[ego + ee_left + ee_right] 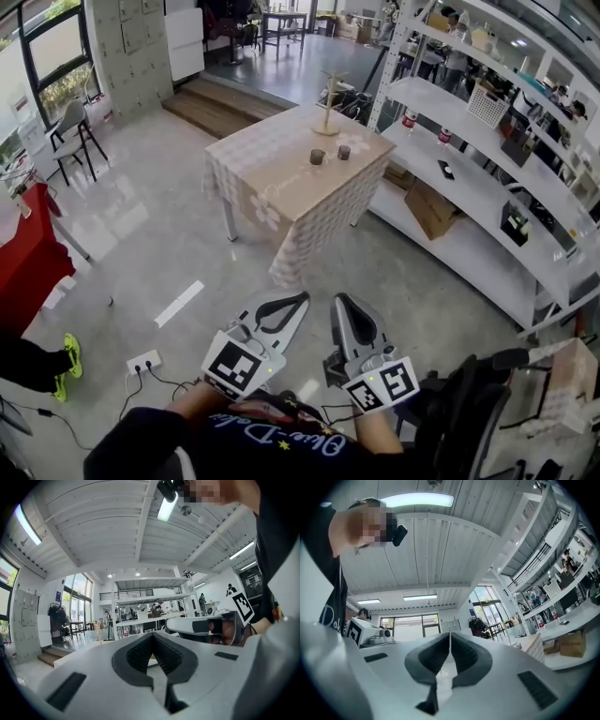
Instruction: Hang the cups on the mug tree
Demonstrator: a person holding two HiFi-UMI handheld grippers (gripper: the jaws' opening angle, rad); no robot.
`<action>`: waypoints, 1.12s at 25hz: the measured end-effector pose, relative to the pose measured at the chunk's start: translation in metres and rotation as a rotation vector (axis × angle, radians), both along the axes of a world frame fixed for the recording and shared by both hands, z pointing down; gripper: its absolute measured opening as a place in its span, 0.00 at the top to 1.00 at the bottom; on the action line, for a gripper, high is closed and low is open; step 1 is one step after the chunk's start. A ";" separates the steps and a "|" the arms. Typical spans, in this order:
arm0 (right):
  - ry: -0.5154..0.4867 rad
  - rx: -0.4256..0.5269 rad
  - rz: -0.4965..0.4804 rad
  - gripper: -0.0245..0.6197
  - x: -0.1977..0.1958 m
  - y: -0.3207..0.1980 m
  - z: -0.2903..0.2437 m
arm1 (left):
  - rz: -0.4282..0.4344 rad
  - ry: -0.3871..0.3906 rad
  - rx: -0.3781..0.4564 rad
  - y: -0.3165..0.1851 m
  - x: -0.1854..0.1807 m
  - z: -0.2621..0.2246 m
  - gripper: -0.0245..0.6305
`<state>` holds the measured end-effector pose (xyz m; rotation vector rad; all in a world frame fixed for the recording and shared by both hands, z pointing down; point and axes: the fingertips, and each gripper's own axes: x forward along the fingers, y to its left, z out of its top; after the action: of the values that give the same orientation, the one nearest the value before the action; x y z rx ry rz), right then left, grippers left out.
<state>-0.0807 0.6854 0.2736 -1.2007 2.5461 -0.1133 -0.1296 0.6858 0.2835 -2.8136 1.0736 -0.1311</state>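
**Step in hand:** approach. No cup has been picked up and nothing hangs on the mug tree that I can see. I judge the task barely begun.

**Left tongs** (pixel 296 300): pressed together, nothing between them. Held low in front of me, over the floor (pixel 141 225), well apart from the bench.

**Right tongs** (pixel 343 304): also pressed together and empty, with only a thin slit between the pads. Just beside the left pair.

**Bench** (pixel 281 202): covered with a checked cloth and standing across the room from me, next to the white shelving (pixel 487 178).

**Mug tree** (pixel 328 101): upright near the far end of the bench, pale wood, its pegs bare as far as I can make out at this range.

**Cups** (pixel 317 157): two small dark ones, side by side but apart. They stand upright on the bench on the near side of the tree. Contents cannot be told from here, and the handles are too small to read.

**Other containers:**
- Cardboard box (pixel 429 208) on the lowest shelf, contents not visible.
- White basket (pixel 487 103) on an upper shelf, contents unclear.

**Next move, as I judge it:**
- Walk to the bench and spread one pair of tongs.
- Bring them around the nearer cup, gripping its wall or rim so the handle stays free for a peg.

**Risk:** a pinch on a round cup may slip. The tree is light-looking and could tip if nudged.
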 end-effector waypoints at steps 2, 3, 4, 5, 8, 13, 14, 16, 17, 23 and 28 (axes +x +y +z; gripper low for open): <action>0.008 -0.013 -0.014 0.95 -0.002 0.001 0.004 | -0.006 0.007 -0.012 -0.002 0.000 0.002 0.96; 0.012 -0.019 -0.016 0.95 -0.003 0.001 0.006 | -0.005 0.014 -0.021 -0.004 -0.001 0.004 0.96; 0.014 -0.023 -0.013 0.95 -0.003 0.000 0.009 | -0.002 0.021 -0.029 -0.006 -0.001 0.006 0.96; 0.014 -0.028 -0.007 0.95 -0.002 -0.002 0.011 | 0.004 0.026 -0.035 -0.009 0.000 0.008 0.96; 0.029 -0.045 0.025 0.95 0.003 -0.015 0.017 | 0.037 0.040 -0.042 -0.022 0.004 0.010 0.96; 0.062 -0.059 0.086 0.95 0.008 -0.040 0.021 | 0.091 0.058 -0.045 -0.051 0.010 0.009 0.96; 0.059 -0.065 0.093 0.95 0.009 -0.044 0.022 | 0.098 0.061 -0.050 -0.058 0.011 0.010 0.96; 0.056 -0.078 0.104 0.95 0.010 -0.055 0.024 | 0.115 0.065 -0.060 -0.072 0.012 0.010 0.96; 0.057 -0.083 0.109 0.95 0.010 -0.061 0.024 | 0.121 0.067 -0.062 -0.078 0.012 0.011 0.96; 0.063 -0.074 0.140 0.95 0.006 -0.101 0.021 | 0.165 0.079 -0.072 -0.116 0.011 0.010 0.96; 0.082 -0.075 0.166 0.95 0.003 -0.131 0.019 | 0.181 0.105 -0.073 -0.148 0.009 0.004 0.96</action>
<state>-0.0773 0.5548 0.2929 -1.4679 2.5182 -0.1250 -0.1209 0.5380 0.2879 -2.9958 0.8437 -0.0040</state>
